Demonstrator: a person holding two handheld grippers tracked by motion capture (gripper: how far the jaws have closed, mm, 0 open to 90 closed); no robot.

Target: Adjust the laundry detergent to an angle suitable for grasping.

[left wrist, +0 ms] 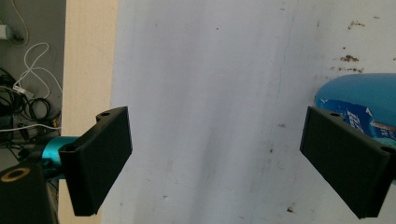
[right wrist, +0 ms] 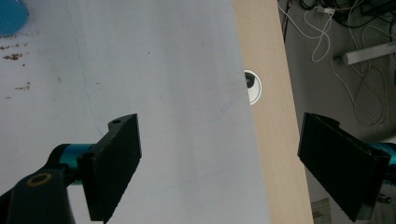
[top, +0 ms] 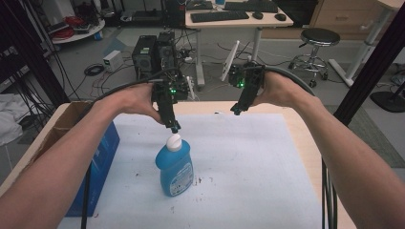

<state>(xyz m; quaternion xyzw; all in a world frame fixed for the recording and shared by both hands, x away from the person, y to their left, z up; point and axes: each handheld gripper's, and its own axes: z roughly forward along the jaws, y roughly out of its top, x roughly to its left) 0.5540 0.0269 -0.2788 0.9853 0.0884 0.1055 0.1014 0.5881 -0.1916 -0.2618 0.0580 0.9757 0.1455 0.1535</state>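
A blue dish-soap bottle (top: 175,167) with a white cap stands upright on the white sheet (top: 239,162) near the table's middle. My left gripper (top: 174,127) hangs just above and behind its cap, jaws wide open with nothing between them. In the left gripper view the bottle (left wrist: 359,93) lies behind the right jaw. My right gripper (top: 236,110) hovers over the sheet's far edge, to the right of the bottle, open and empty. A corner of the bottle (right wrist: 11,16) shows at the top left of the right gripper view.
A blue cardboard box (top: 98,162) stands at the table's left edge, close to my left forearm. The wooden table edge (right wrist: 271,140) has a round cable hole (right wrist: 252,86). Beyond the table are computer towers (top: 155,55), cables, a desk and a stool (top: 317,47).
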